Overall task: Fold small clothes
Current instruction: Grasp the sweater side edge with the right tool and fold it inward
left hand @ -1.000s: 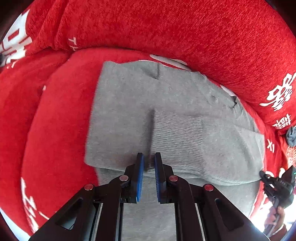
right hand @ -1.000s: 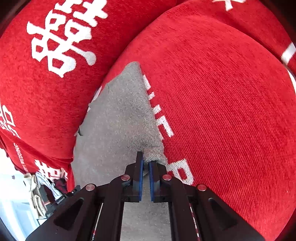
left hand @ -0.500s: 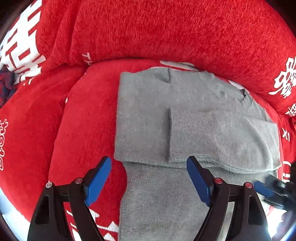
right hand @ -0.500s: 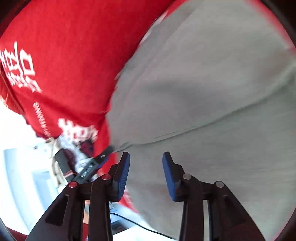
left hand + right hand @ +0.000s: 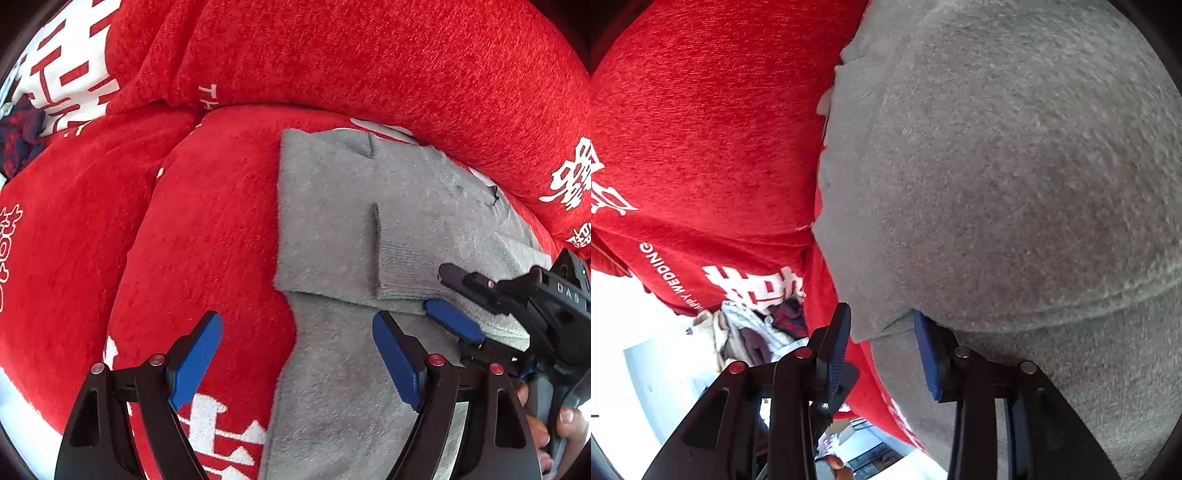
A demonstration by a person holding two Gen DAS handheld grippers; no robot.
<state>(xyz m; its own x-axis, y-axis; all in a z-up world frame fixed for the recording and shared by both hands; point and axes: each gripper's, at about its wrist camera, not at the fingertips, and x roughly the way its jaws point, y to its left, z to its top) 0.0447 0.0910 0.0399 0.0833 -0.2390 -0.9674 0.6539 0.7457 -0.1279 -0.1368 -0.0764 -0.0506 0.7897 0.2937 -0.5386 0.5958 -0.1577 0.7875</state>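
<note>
Two tools hovered over a grey sweater (image 5: 332, 229) lying partly folded on a red sofa cushion (image 5: 207, 221). Left tool (image 5: 297, 363) gaped wide, empty. Right tool (image 5: 881, 343), partly open and just narrowing, straddled the sweater's folded edge without pinching it.

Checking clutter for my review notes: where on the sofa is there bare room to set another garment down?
Free: the red seat cushion left of the grey sweater, in front of the backrest. Crowded: the sweater's right side, where the right tongs straddle its folded edge, and the far left corner with dark clothes. The left tongs stand open.
</note>
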